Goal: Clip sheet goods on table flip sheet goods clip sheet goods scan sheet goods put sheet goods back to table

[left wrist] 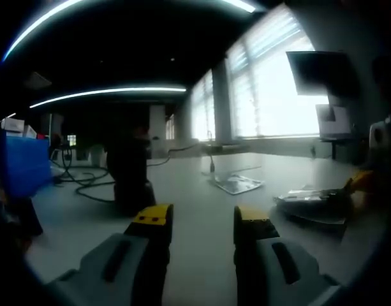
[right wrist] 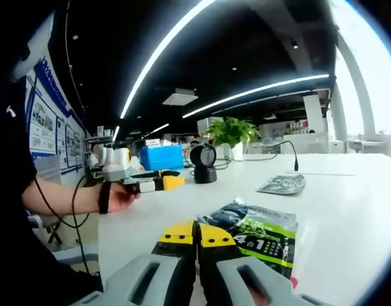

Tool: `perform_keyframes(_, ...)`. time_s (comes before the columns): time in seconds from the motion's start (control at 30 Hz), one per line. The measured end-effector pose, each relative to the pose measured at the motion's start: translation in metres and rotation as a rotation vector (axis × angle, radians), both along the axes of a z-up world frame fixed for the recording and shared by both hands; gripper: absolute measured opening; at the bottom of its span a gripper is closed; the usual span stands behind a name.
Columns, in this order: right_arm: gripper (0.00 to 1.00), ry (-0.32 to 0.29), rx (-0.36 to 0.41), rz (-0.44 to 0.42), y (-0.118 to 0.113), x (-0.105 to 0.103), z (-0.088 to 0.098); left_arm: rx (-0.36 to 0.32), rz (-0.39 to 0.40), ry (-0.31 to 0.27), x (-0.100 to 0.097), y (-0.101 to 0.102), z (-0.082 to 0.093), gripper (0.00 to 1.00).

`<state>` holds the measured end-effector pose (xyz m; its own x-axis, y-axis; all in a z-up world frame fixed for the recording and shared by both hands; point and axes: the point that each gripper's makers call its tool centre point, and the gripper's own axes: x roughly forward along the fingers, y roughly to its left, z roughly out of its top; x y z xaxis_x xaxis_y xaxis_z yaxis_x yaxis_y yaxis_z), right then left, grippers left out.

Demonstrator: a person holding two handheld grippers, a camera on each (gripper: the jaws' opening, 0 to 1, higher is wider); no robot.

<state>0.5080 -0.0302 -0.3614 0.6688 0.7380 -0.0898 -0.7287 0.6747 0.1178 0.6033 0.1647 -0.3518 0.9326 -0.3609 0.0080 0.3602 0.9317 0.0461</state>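
Observation:
A green and black sheet packet lies low over the white table. Its near corner runs in between the yellow tips of my right gripper, which is shut on it. From the left gripper view the same packet sits at the right, with the right gripper's yellow tip at its end. A second, silvery packet lies flat farther out. The black scanner stands on the table. My left gripper is open over bare table; a hand holds it.
A blue bin stands behind the scanner, with black cables trailing across the table. A potted plant is at the back. A dark monitor hangs by the bright windows. The person's dark sleeve is close at the left.

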Motion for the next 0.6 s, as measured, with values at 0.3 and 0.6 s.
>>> perform_keyframes(0.3,0.00,0.002,0.060,-0.041,-0.006,0.008,0.013,0.015,-0.006,-0.003,0.000,-0.002,0.000,0.30)
perform_keyframes(0.6,0.00,-0.001,0.087,-0.075,-0.009,0.012,0.021,-0.001,-0.006,-0.009,0.000,0.000,0.002,0.30)
